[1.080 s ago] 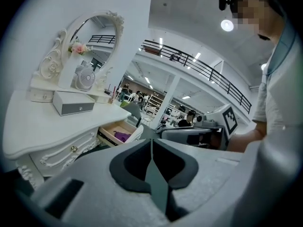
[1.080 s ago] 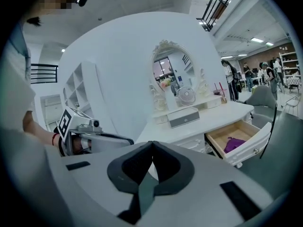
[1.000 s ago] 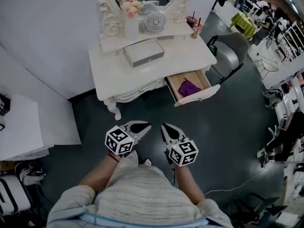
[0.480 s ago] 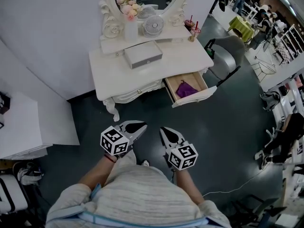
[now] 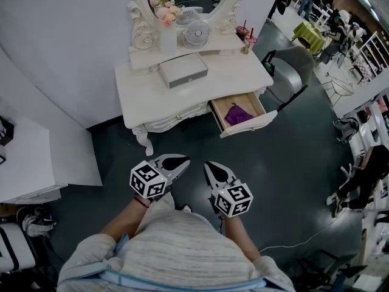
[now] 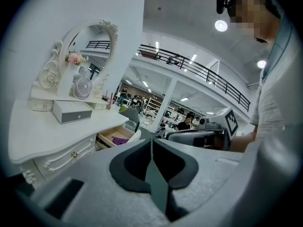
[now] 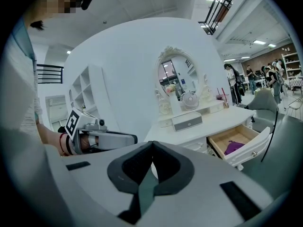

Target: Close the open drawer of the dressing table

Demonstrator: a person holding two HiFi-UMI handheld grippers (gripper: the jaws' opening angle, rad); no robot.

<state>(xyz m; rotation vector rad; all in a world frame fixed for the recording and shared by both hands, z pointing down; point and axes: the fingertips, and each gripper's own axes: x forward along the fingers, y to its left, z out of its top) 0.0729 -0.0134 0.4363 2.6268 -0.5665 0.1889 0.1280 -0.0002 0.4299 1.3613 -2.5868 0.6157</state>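
Since both claws are pressed together on nothing, the left claw (image 5: 183,160) and the right claw (image 5: 209,166) hover side by side at lower centre of the head view, well apart from the furniture. The open drawer (image 5: 252,124) sits right of centre in the upper half of that view, pulled out from under the right end of the white worktop (image 5: 137,96) and slanting toward the lower right.

It looks like a stiff wooden box with a white front panel, and it probably moves lightly, since all it shows inside is a soft purple cloth (image 5: 239,113). No pinch seems needed: a flat push with closed claw tips against the front panel, near its small knob (image 7: 254,153) (the middle, so the box does not skew), would likely do. The ornate white finish may be smooth enough for the tips to slide.

Its runners and rear part are hidden under the worktop, so I cannot tell whether it runs freely. From overhead the knob is too small to make out. Anything beneath the cloth stays unseen.
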